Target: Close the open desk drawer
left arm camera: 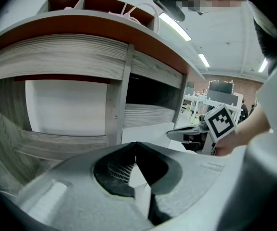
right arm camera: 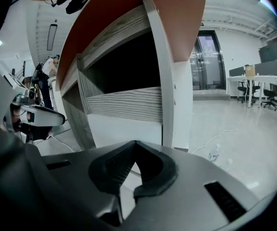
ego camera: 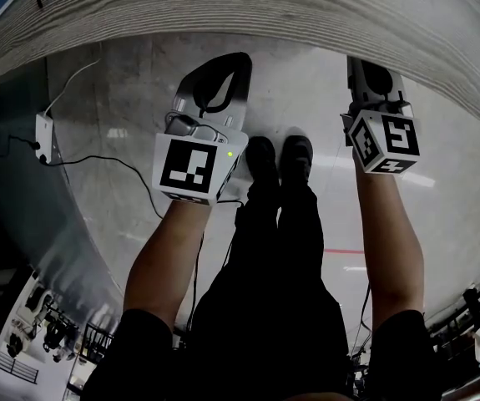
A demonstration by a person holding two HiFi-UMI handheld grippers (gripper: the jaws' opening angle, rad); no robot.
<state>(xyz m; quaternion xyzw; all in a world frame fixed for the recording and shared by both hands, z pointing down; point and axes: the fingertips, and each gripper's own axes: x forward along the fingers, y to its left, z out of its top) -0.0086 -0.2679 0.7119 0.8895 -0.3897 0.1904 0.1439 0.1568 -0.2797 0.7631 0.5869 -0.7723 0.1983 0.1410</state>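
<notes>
The desk shows as a wood-grain edge [ego camera: 265,7] across the top of the head view. Both grippers hang below it, over the floor. From the left gripper view I see the desk's wood-grain front [left arm camera: 56,57], a dark opening [left arm camera: 150,90] and a grey ribbed panel [left arm camera: 150,114] under it. The right gripper view shows the same opening [right arm camera: 124,64] and panel [right arm camera: 124,105]. Whether this panel is the drawer front I cannot tell. My left gripper [ego camera: 241,58] [left arm camera: 136,144] is shut and empty. My right gripper [ego camera: 371,78] [right arm camera: 135,143] is shut and empty too. Neither touches the desk.
The person's legs and black shoes [ego camera: 278,157] stand between the grippers. A white box with cables [ego camera: 45,137] lies on the floor at left. A white upright desk leg [right arm camera: 179,100] stands ahead of the right gripper. Office tables and chairs [right arm camera: 256,85] are far behind.
</notes>
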